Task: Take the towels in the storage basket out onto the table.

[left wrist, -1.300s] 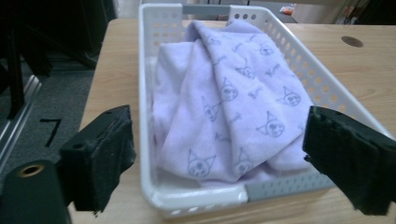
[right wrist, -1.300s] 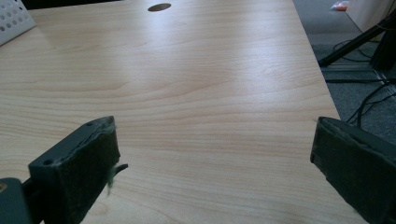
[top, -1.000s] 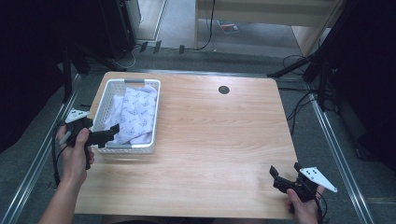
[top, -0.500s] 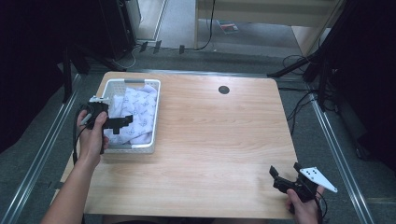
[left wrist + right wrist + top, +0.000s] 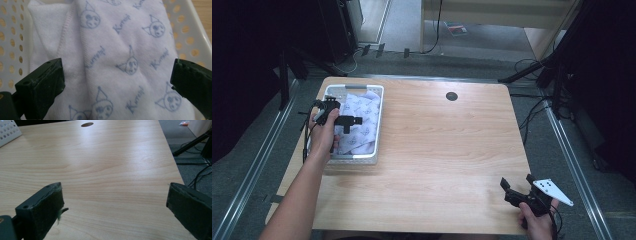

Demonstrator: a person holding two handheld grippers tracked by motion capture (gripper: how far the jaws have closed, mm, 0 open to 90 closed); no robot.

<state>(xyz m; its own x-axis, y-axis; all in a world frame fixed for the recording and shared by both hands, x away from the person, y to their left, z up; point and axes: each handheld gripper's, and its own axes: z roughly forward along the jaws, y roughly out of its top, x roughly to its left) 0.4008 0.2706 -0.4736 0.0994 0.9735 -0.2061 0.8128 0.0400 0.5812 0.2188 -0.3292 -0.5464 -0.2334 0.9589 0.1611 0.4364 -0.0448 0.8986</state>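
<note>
A white perforated basket [image 5: 377, 125] stands near the desk's [image 5: 437, 165] left edge, toward the far left corner, and holds a white towel [image 5: 362, 120] printed with pale blue cartoon faces and script lettering. The left gripper [image 5: 349, 121] hangs over the basket's interior, held by the person's left hand [image 5: 324, 132]; in the left gripper view its jaws stand wide apart just above the towel [image 5: 120, 62], with the basket's holed walls [image 5: 185, 27] to either side, and nothing lies between them. The right gripper [image 5: 512, 192] sits at the desk's near right corner in the right hand [image 5: 537, 222], its jaws also spread wide over bare wood and gripping nothing. A round cable hole [image 5: 452, 96] lies near the desk's far edge.
</note>
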